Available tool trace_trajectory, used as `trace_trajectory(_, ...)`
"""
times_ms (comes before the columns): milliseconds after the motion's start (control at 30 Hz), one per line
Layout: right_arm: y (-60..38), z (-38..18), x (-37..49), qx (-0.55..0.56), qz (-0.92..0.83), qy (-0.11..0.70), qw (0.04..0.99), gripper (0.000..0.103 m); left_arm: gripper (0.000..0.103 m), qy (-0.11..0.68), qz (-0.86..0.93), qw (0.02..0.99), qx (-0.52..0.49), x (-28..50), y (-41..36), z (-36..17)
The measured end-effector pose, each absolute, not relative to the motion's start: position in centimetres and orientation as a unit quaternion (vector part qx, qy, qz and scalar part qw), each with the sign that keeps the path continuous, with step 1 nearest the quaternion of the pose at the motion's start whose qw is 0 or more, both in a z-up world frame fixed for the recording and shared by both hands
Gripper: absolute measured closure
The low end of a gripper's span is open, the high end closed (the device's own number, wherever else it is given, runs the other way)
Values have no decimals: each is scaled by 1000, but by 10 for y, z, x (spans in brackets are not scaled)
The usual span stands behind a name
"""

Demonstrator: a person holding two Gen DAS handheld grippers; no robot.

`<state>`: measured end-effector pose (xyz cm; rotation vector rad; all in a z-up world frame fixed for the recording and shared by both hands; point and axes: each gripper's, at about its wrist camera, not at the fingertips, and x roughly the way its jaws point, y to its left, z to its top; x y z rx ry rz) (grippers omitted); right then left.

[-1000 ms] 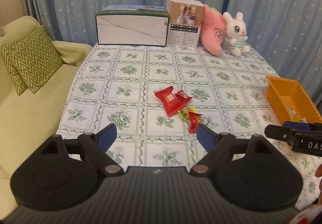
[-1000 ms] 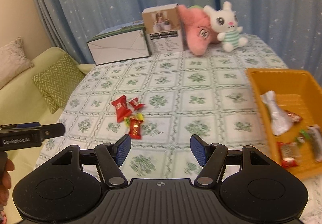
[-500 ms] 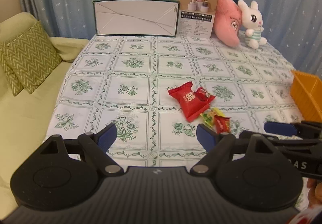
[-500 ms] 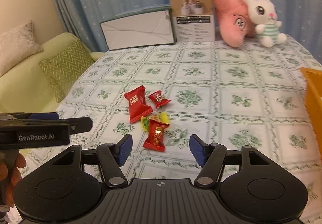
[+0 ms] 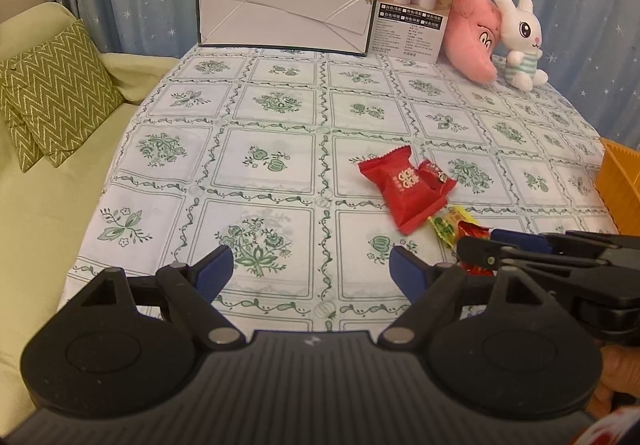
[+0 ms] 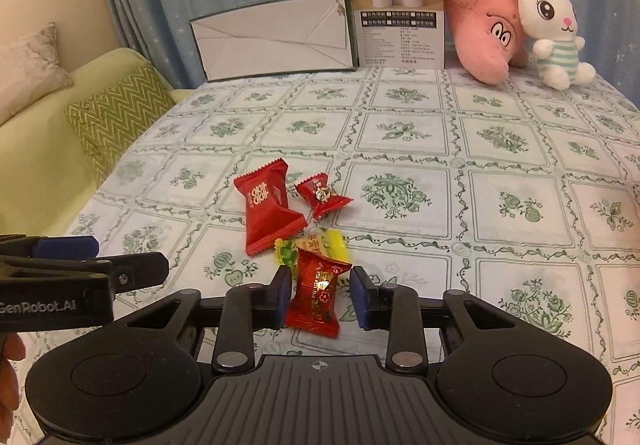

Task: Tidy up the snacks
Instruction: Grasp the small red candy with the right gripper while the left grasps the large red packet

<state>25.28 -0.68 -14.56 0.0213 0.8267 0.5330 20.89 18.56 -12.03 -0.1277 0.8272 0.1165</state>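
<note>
Several snacks lie together on the patterned tablecloth: a large red packet [image 6: 269, 212] [image 5: 404, 189], a small red candy [image 6: 322, 195] [image 5: 436, 175], a yellow-green candy [image 6: 316, 245] [image 5: 450, 225] and a dark red candy [image 6: 318, 295]. My right gripper [image 6: 320, 295] is low over the table, its jaws half closed on either side of the dark red candy, with small gaps to the pads. My left gripper [image 5: 310, 271] is open and empty, left of the snacks. An orange basket [image 5: 620, 181] shows at the right edge of the left wrist view.
At the table's far edge stand a white flat box [image 6: 272, 41], a printed carton [image 6: 396, 11], a pink plush [image 6: 484, 21] and a white bunny [image 6: 554, 33]. A green sofa with a zigzag cushion [image 5: 52, 97] lies left of the table.
My right gripper has swung left from the basket, come down over the snacks and narrowed its jaws around the dark red candy. My left gripper has moved forward and stayed open.
</note>
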Motion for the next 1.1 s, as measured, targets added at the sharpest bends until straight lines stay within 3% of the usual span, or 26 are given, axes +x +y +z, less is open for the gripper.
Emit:
trace_trajectory(200,-12,-145,251,11,257,391,883,83,19,403,44,912,-58,213,179,-122)
trace_trajectory(333,-29,-134,251,16,247,378,892,83,20,402,30,913,-59,221,173,-122)
trace_trajectory(600,-72,-127,266,31,198,375,905,83,30,390,-1,917,-87,256,154,-125)
trace_trajectory(800,-88,-126,271,42,182,374,908,83,49,383,2,918,-105,283,146,-132)
trace_trajectory(867,-90,-126,271,42,181,374,908,83,60,387,5,916,-108,290,146,-138)
trace_trajectory(1100,-93,-127,271,45,182,379,906,83,72,396,16,911,-111,303,148,-148)
